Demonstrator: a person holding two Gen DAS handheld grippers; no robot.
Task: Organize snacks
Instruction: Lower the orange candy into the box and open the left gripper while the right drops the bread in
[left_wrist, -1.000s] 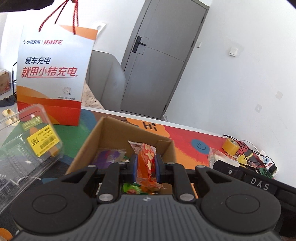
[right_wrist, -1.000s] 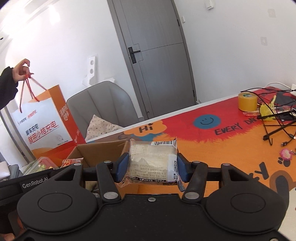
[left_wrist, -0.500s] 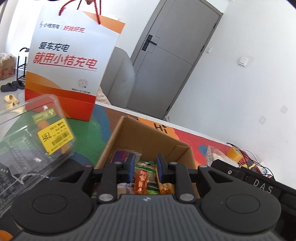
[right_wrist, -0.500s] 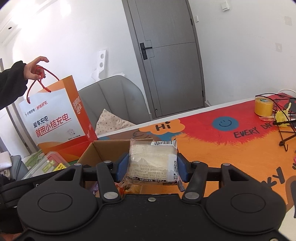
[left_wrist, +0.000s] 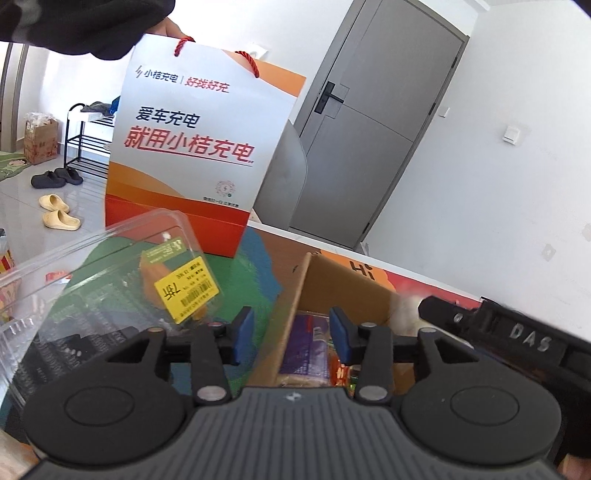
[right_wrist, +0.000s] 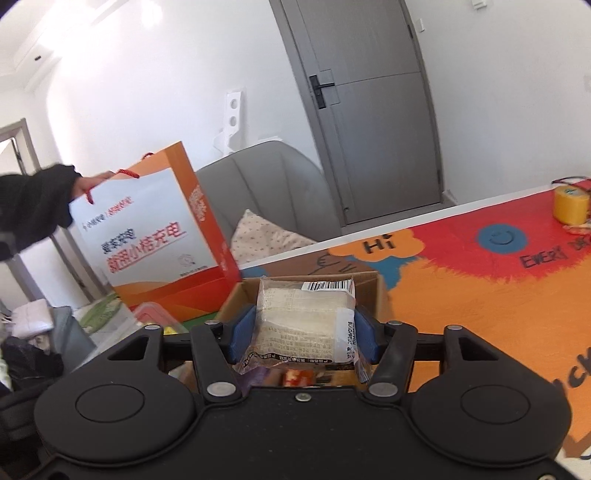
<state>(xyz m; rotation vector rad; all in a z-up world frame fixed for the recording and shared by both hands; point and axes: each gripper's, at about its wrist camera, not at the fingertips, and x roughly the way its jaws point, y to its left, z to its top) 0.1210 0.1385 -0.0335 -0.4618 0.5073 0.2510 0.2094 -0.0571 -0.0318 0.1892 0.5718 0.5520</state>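
An open cardboard box on the table holds several snack packets, a purple one among them. My left gripper hangs over the box's left wall, its jaws opening with nothing between them. My right gripper holds a pale bread packet in clear wrap over the box. Its jaws are easing apart, but the pads still touch the packet's sides. A clear plastic clamshell with a yellow sticker lies left of the box.
A hand in a black sleeve holds a white and orange paper bag by its red cords, behind the clamshell. A bright printed mat covers the table, with a yellow tape roll far right. A grey chair stands behind.
The left gripper let go of the orange snack packet over the box, opened wide and slid left. The right gripper carried the bread packet over the box. The hand came down to the bag's top.
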